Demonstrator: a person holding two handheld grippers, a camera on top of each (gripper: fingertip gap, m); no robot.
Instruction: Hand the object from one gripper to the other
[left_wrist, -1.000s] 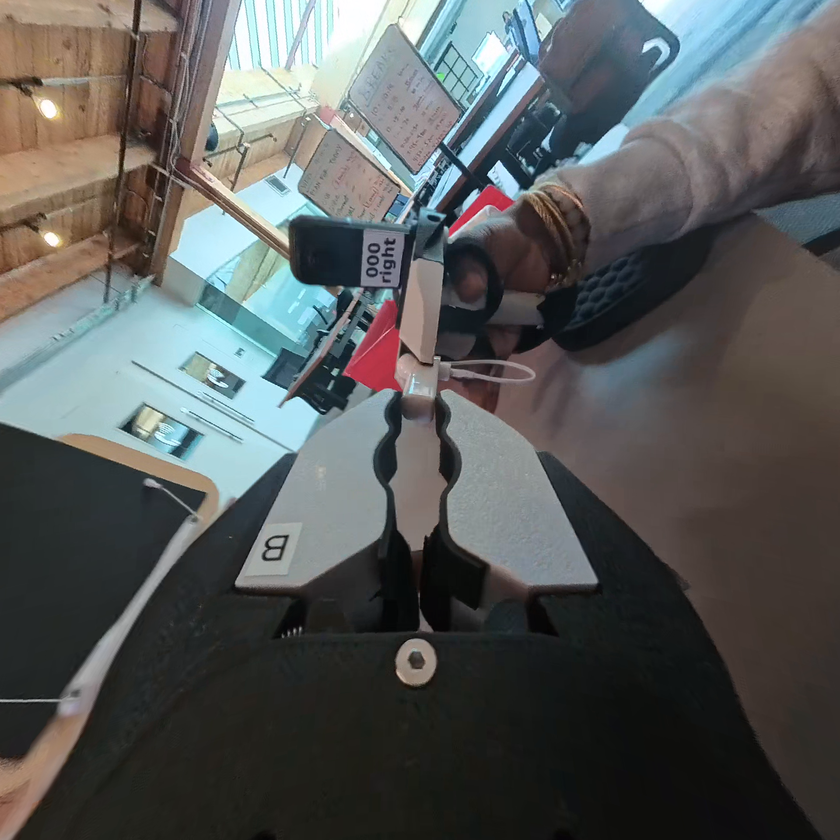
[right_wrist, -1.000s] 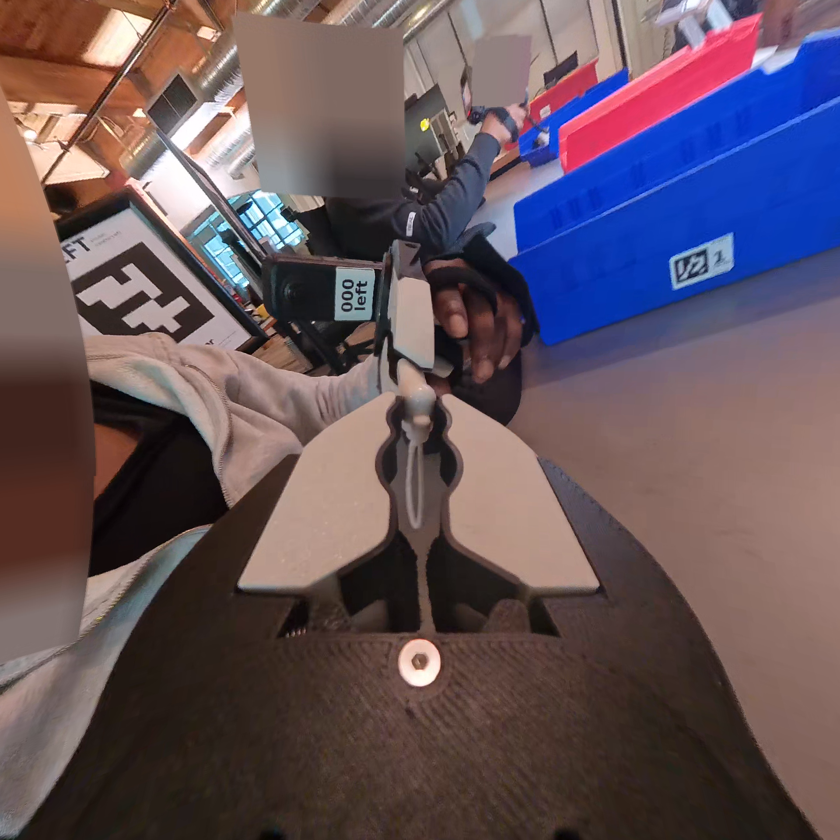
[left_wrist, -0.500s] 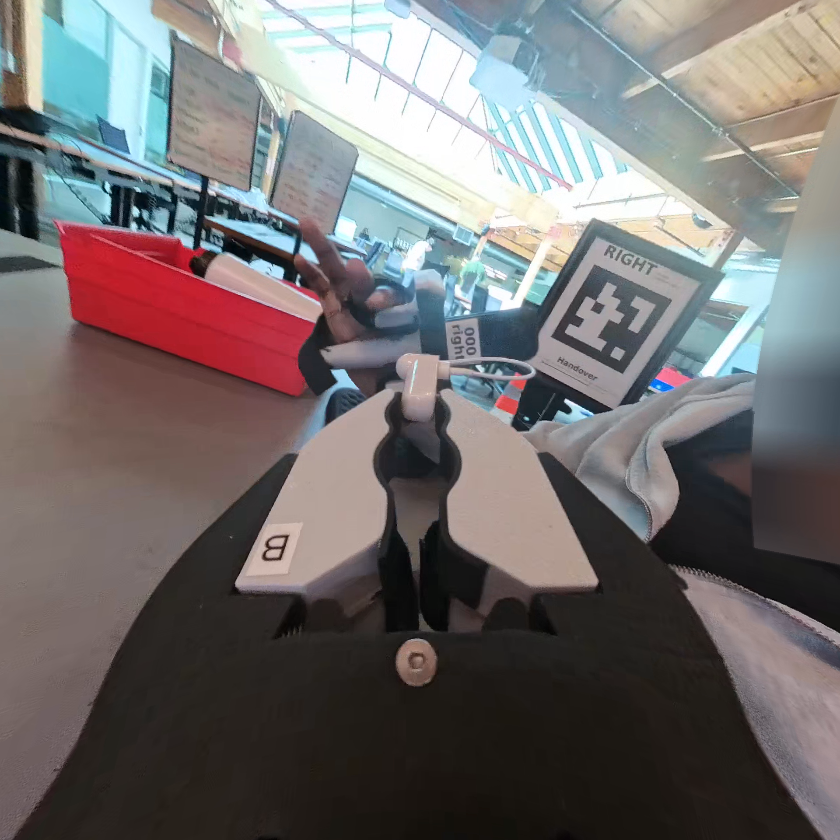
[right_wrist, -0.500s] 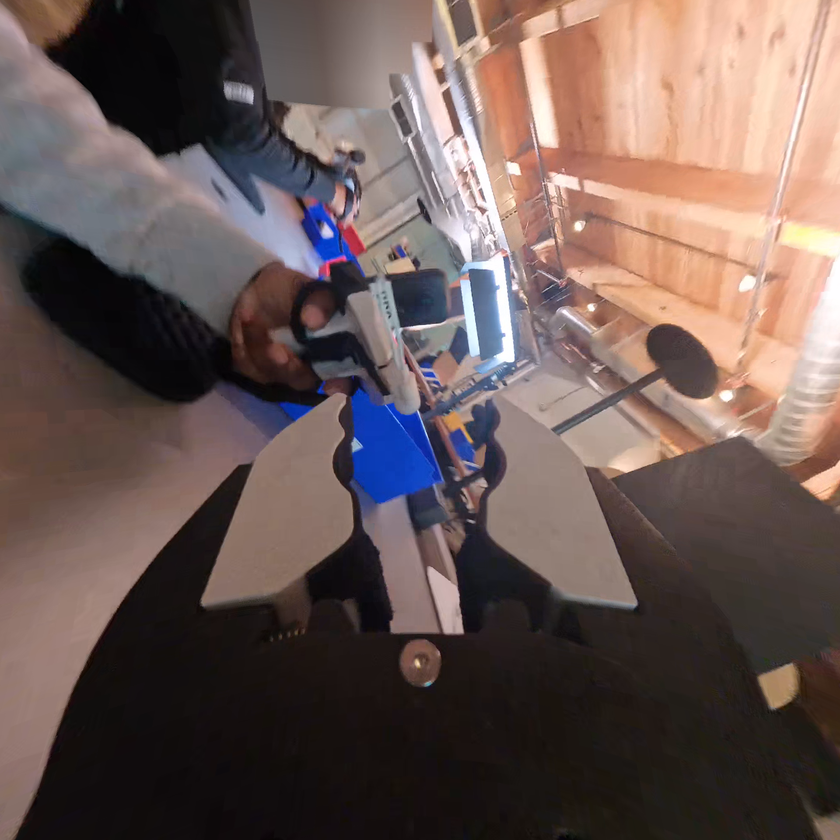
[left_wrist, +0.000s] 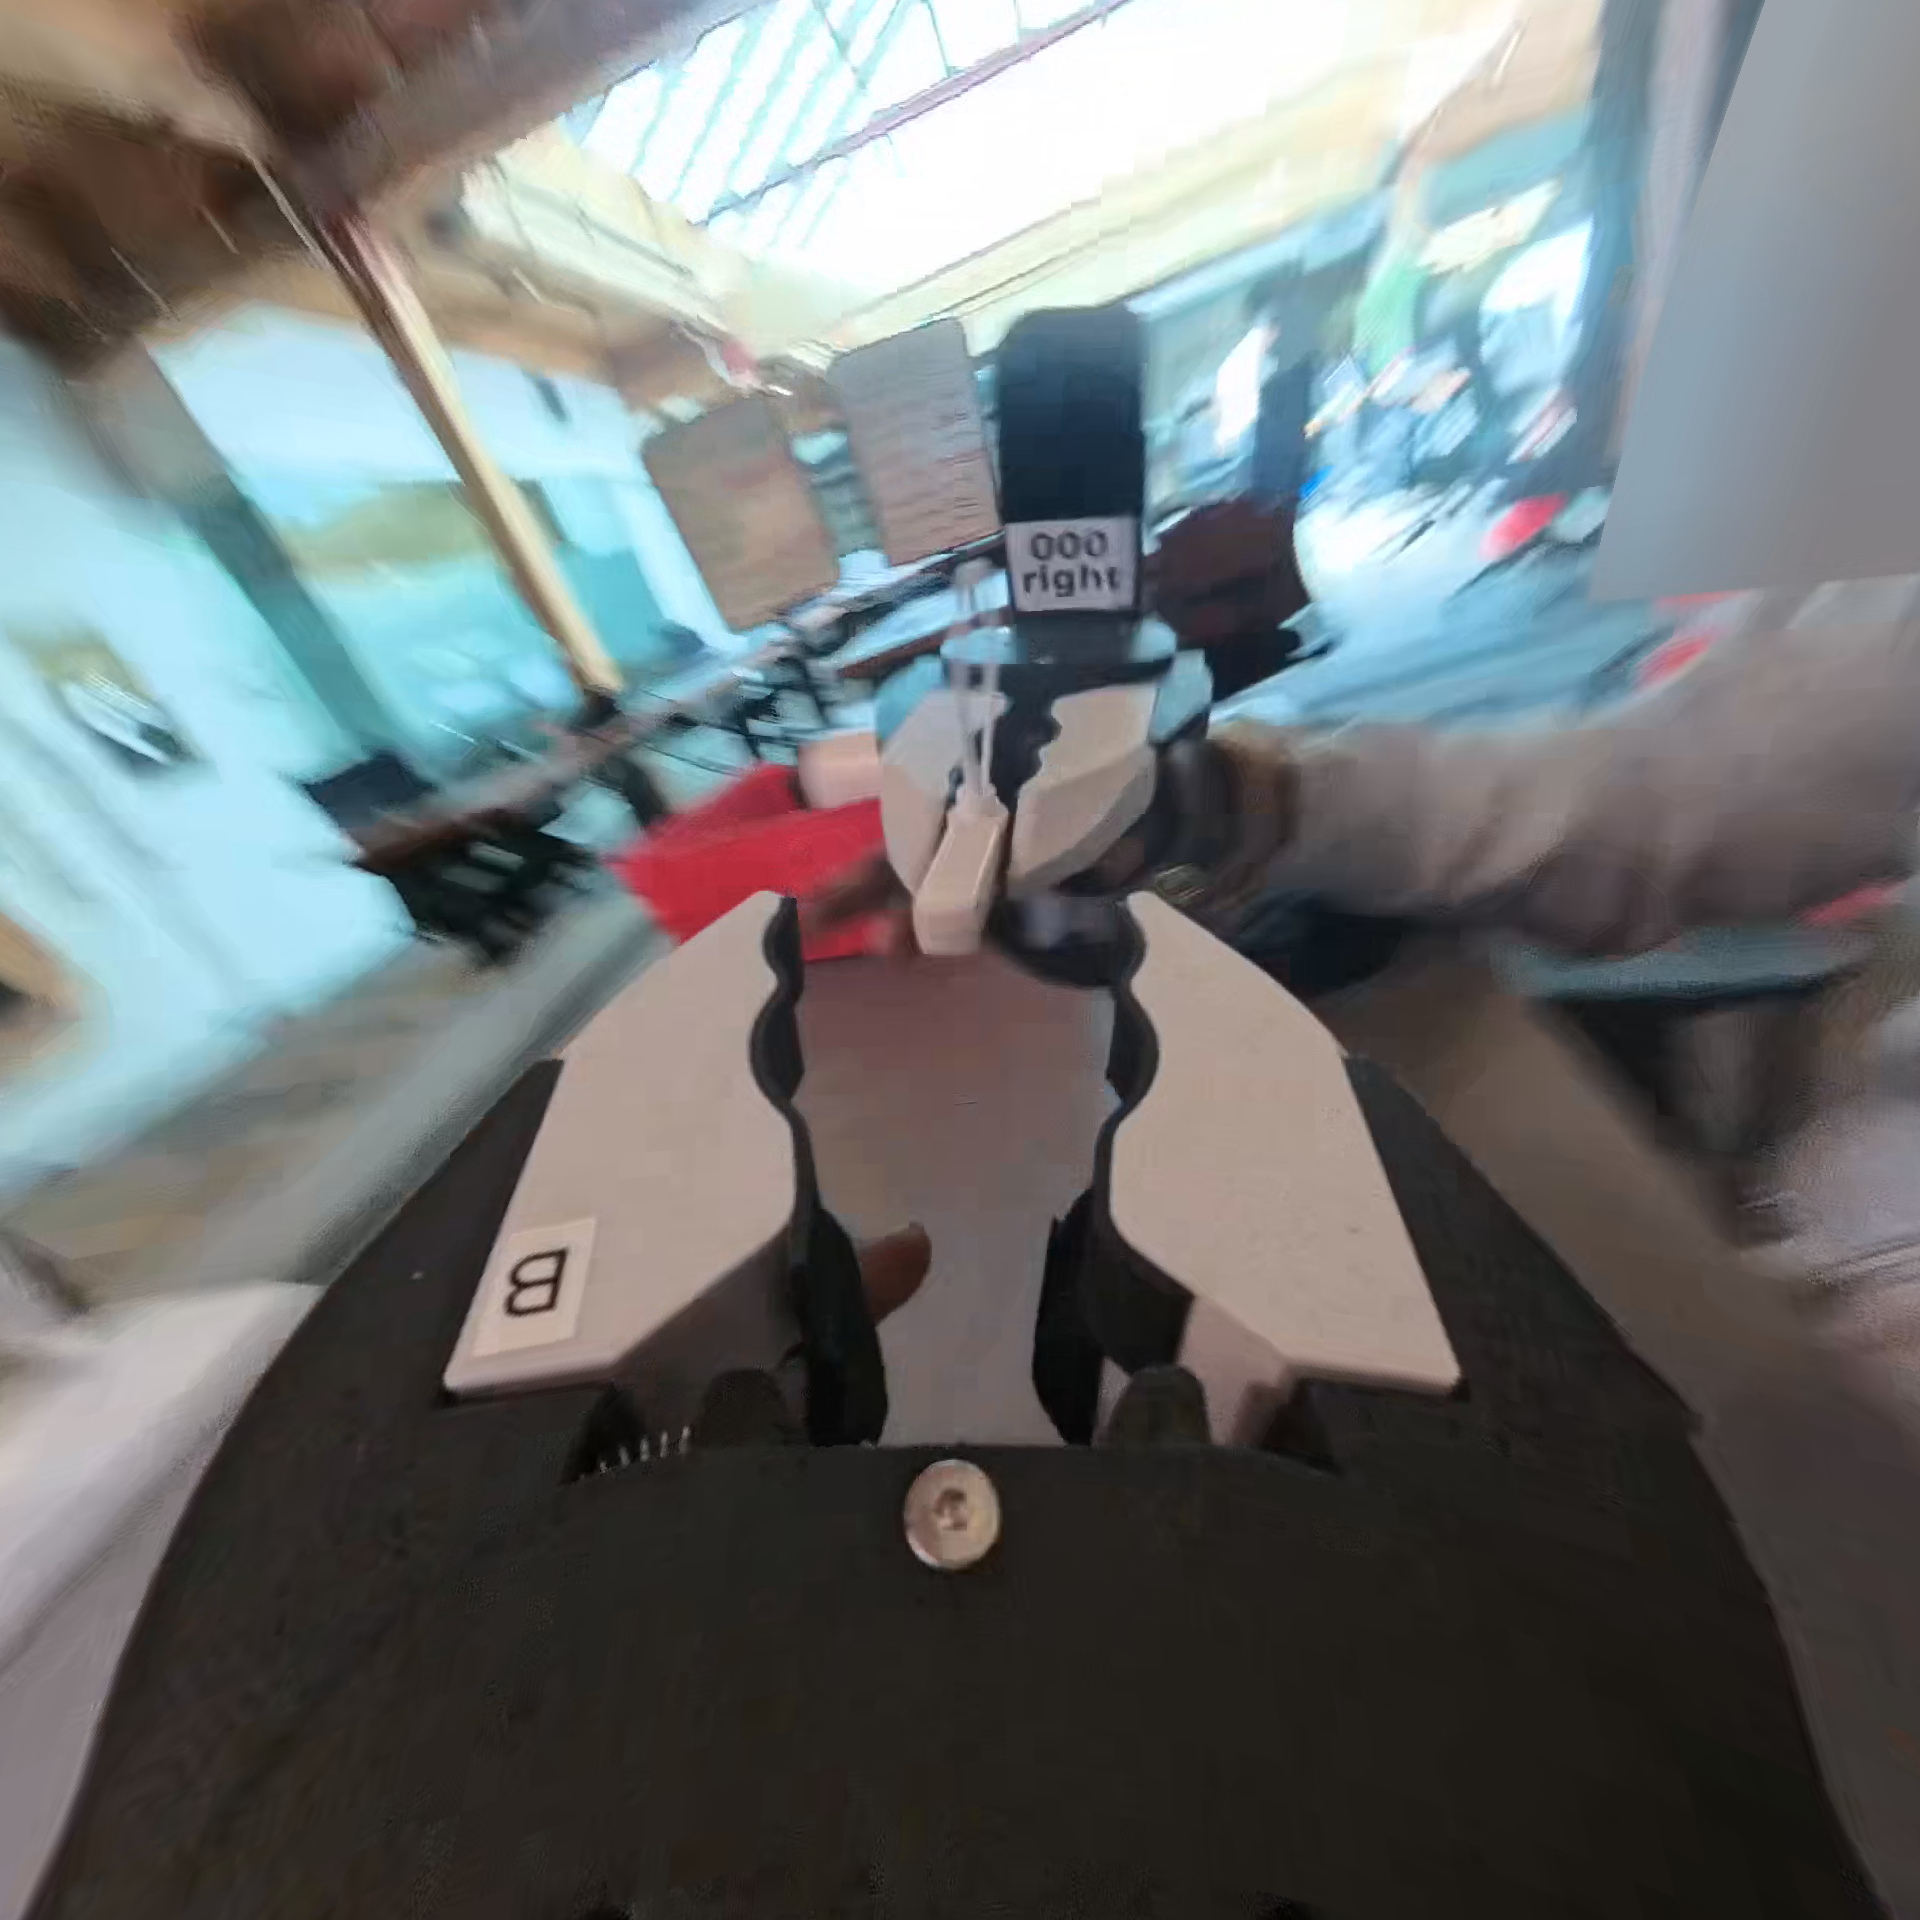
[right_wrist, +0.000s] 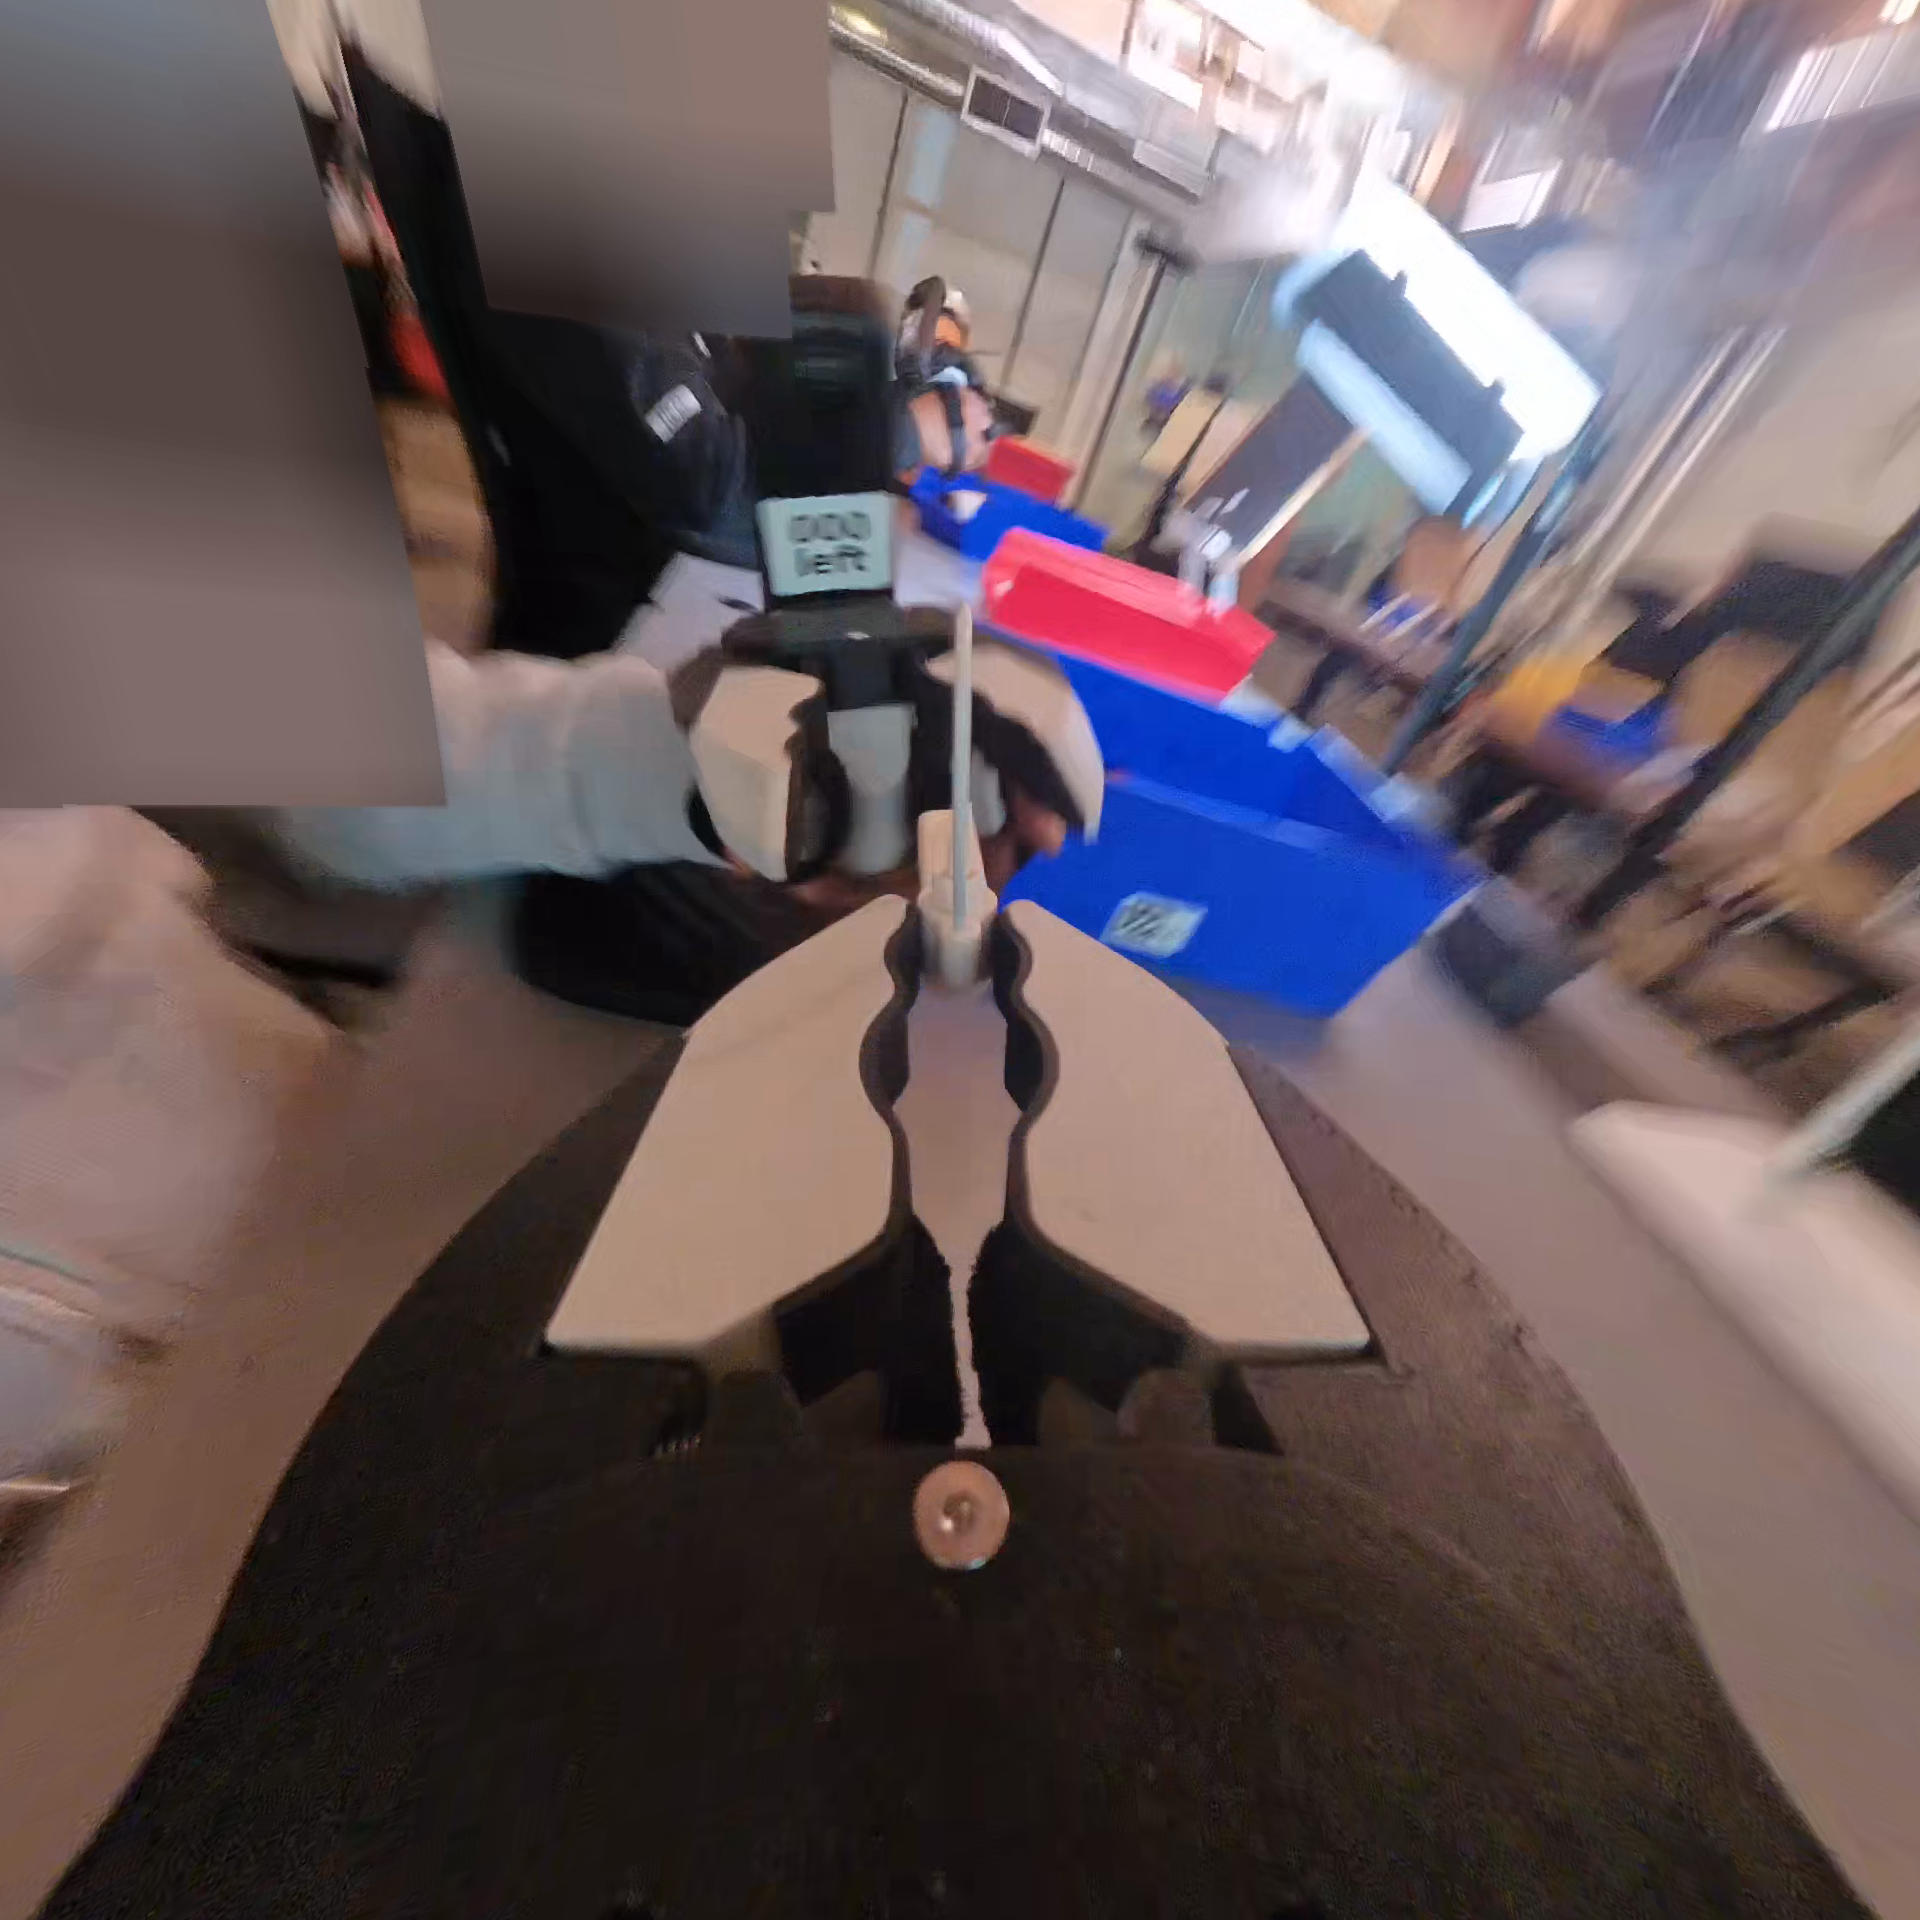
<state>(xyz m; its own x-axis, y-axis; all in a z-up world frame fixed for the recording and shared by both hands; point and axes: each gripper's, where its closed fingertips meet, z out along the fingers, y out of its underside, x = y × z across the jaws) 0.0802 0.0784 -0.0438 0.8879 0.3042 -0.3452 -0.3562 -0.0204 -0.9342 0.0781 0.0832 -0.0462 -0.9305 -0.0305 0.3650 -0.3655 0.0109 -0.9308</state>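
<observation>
White object: small plastic adapter (right_wrist: 951, 914) with a thin cable, pinched at the tips of the right claw (right_wrist: 954, 940), cable standing upward.
Right claw: closed down on the adapter, fingers nearly meeting.
Left claw: (left_wrist: 956, 940) spread wide, nothing between its fingers; the adapter (left_wrist: 961, 873) sits just beyond its tips, held by the other claw.
Desk: grey-brown surface (right_wrist: 1403, 1122) under both claws, blurred by motion.
Bins: blue bin (right_wrist: 1278, 883) near on the desk, red bin (right_wrist: 1112, 613) behind it; another red bin (left_wrist: 748, 862) in the left view.
Room: bright skylight (left_wrist: 883, 114), whiteboards (left_wrist: 914, 436), wooden ceiling; a person in dark clothing (right_wrist: 613, 457) sits behind.
</observation>
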